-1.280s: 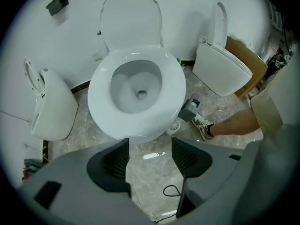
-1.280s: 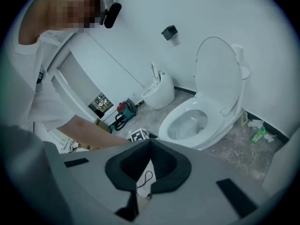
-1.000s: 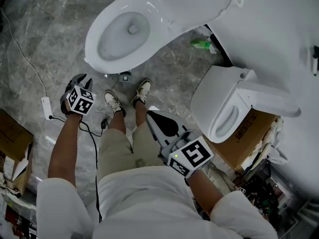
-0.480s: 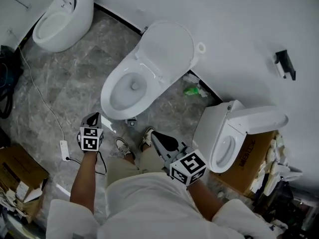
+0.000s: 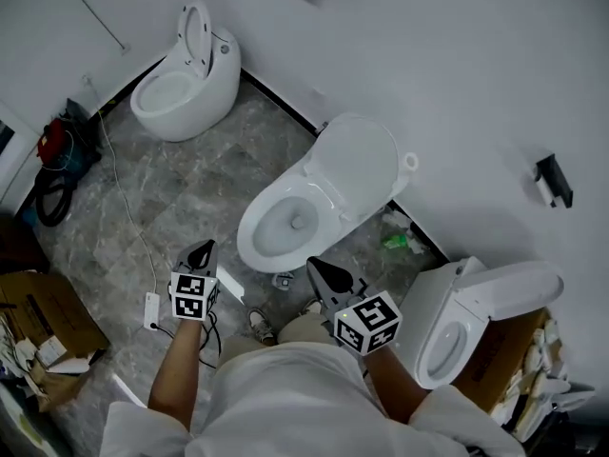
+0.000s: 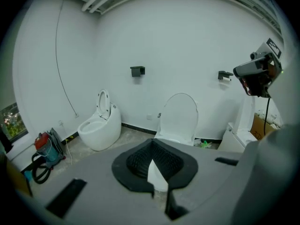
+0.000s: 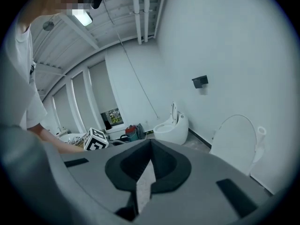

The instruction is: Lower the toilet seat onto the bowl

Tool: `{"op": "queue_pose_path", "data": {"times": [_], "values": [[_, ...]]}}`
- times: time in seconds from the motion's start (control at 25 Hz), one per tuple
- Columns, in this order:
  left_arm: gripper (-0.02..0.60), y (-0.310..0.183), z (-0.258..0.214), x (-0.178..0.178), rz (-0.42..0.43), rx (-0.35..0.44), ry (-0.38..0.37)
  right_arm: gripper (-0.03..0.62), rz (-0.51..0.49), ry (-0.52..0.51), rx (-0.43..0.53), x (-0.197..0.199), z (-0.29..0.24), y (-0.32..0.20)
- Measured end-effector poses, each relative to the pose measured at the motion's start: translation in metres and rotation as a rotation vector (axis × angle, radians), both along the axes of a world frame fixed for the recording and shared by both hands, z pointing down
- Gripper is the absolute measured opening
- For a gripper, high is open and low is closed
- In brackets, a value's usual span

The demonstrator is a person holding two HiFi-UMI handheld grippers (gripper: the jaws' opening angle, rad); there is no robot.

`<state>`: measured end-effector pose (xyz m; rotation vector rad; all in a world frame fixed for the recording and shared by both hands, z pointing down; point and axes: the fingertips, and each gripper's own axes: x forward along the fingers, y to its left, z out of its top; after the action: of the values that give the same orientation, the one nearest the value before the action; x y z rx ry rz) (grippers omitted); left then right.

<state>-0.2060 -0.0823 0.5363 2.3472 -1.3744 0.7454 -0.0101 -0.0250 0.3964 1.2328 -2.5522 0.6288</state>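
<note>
The white toilet (image 5: 259, 243) stands on the grey marbled floor straight ahead of my feet. Its seat and lid (image 5: 357, 174) are raised and lean back toward the wall, and the bowl is uncovered. In the left gripper view the upright lid (image 6: 179, 116) shows beyond the jaws. My left gripper (image 5: 203, 248) hangs in the air left of the bowl, shut with nothing in it (image 6: 151, 142). At the bowl's near right side my right gripper (image 5: 316, 267) is also held up, its jaws together and empty (image 7: 150, 142). Neither gripper touches the toilet.
A second toilet (image 5: 181, 84) stands at the back left, a third (image 5: 466, 322) close on the right beside a cardboard box. Another box (image 5: 43, 317), a red device (image 5: 52, 146), a floor cable with adapter (image 5: 152, 310) and a green bottle (image 5: 395, 243) lie around.
Both grippers have risen, and the head view has pulled up and back, so the toilet looks smaller and farther away. More of the room and the left toilet has come into sight.
</note>
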Motion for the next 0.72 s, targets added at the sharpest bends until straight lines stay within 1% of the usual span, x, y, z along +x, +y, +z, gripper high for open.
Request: {"op": "queue_pose_path", "data": {"times": [0.12, 0.24, 0.4, 0.52, 0.6, 0.72], "values": [[0.006, -0.002, -0.020, -0.003, -0.043, 0.023, 0.018, -0.003, -0.009, -0.007, 0.046, 0.002, -0.016, -0.010], [0.006, -0.008, -0.047, -0.001, -0.080, 0.058, 0.054, -0.003, -0.010, -0.003, 0.088, 0.010, -0.033, -0.022], [0.006, -0.017, -0.096, 0.010, -0.086, 0.146, 0.086, -0.003, 0.010, -0.008, 0.138, 0.030, -0.053, -0.038], [0.006, -0.026, -0.131, 0.013, -0.088, 0.214, 0.100, -0.003, 0.048, -0.006, 0.173, 0.047, -0.067, -0.052], [0.006, -0.033, -0.148, 0.012, -0.088, 0.248, 0.106, -0.003, 0.084, 0.016, 0.197, 0.056, -0.077, -0.062], [0.006, -0.038, -0.168, 0.011, -0.094, 0.285, 0.115, -0.003, 0.106, 0.027, 0.237, 0.068, -0.095, -0.071]]}}
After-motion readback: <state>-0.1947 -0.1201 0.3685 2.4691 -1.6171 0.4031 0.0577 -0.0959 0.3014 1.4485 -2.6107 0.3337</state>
